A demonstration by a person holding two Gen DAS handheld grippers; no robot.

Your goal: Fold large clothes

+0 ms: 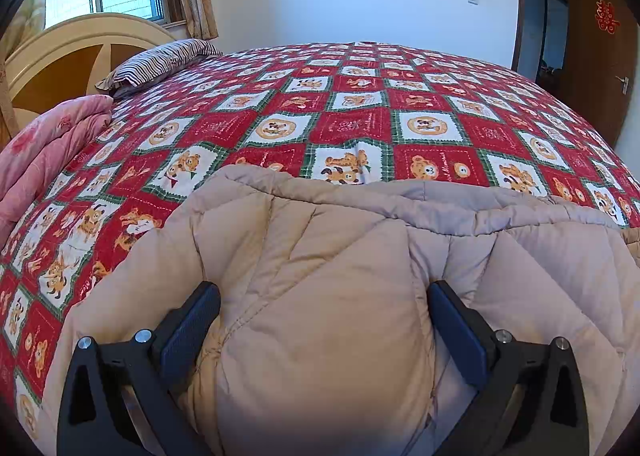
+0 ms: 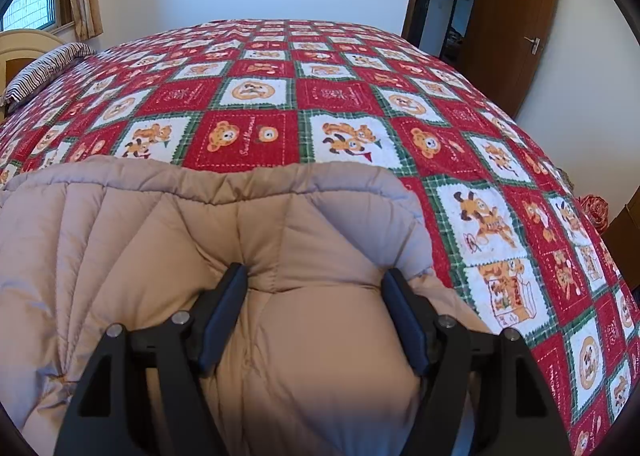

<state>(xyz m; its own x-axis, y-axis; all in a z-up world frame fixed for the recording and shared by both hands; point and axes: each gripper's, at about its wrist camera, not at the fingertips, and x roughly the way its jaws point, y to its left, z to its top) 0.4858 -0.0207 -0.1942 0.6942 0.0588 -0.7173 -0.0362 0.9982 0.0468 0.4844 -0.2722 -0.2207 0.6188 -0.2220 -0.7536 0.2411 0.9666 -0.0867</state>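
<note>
A beige padded coat (image 1: 320,224) lies folded near the front edge of the bed, its far folded edge running across both views. My left gripper (image 1: 322,296) is shut on a thick puffed fold at the coat's left end, and the fabric bulges between both black pads. In the right wrist view the coat (image 2: 160,224) ends at a rounded corner. My right gripper (image 2: 316,286) is shut on that end, the padding filling the gap from pad to pad. Both grippers point down at the bed.
A red, white and green checked bedspread (image 2: 248,96) with bear prints covers the bed beyond the coat. A striped pillow (image 1: 160,60) and a folded pink quilt (image 1: 48,148) lie by the headboard (image 1: 72,56) at left. A brown door (image 2: 516,28) stands at the right.
</note>
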